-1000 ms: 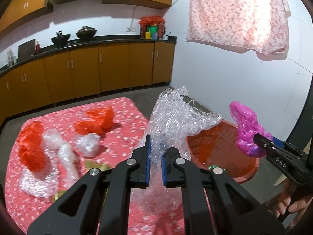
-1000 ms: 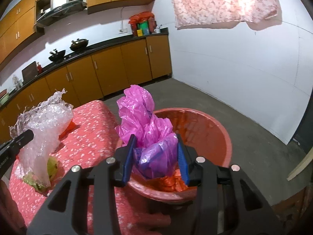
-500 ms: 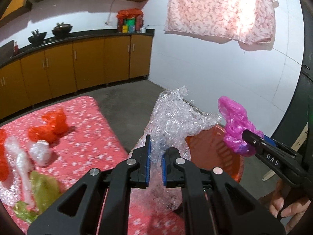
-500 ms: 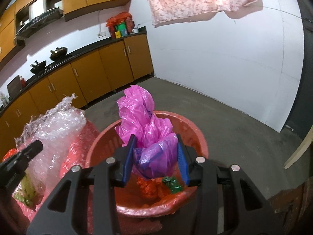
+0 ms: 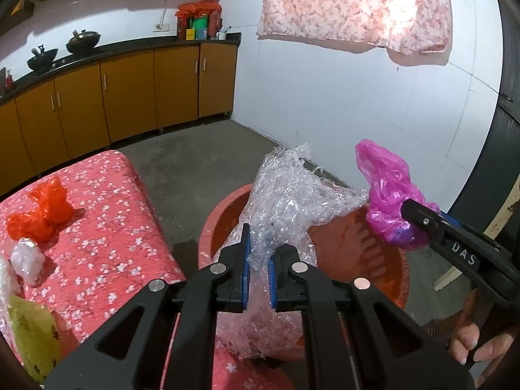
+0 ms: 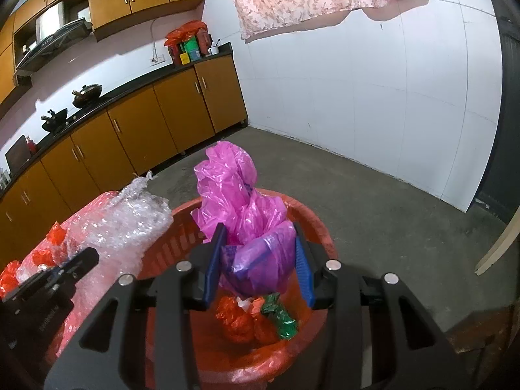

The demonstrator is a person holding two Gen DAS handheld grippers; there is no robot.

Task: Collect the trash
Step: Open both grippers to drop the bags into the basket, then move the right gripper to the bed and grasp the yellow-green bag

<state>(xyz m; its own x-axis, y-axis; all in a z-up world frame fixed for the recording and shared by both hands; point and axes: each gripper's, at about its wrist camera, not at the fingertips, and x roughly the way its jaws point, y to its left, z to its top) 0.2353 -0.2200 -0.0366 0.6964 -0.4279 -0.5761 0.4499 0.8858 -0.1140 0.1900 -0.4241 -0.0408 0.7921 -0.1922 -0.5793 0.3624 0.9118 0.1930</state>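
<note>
Left gripper (image 5: pixel 258 268) clamps clear bubble wrap (image 5: pixel 292 201) over the red basket (image 6: pixel 312 224) rim; right gripper (image 6: pixel 258 265) grips a pink bag (image 6: pixel 240 201) above it, hiding part of the basket's contents.

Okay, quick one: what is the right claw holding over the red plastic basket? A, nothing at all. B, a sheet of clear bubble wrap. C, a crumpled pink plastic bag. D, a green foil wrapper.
C: the right claw is shut on the crumpled pink plastic bag above the red plastic basket, while the clear bubble wrap sits in the left claw.
</note>
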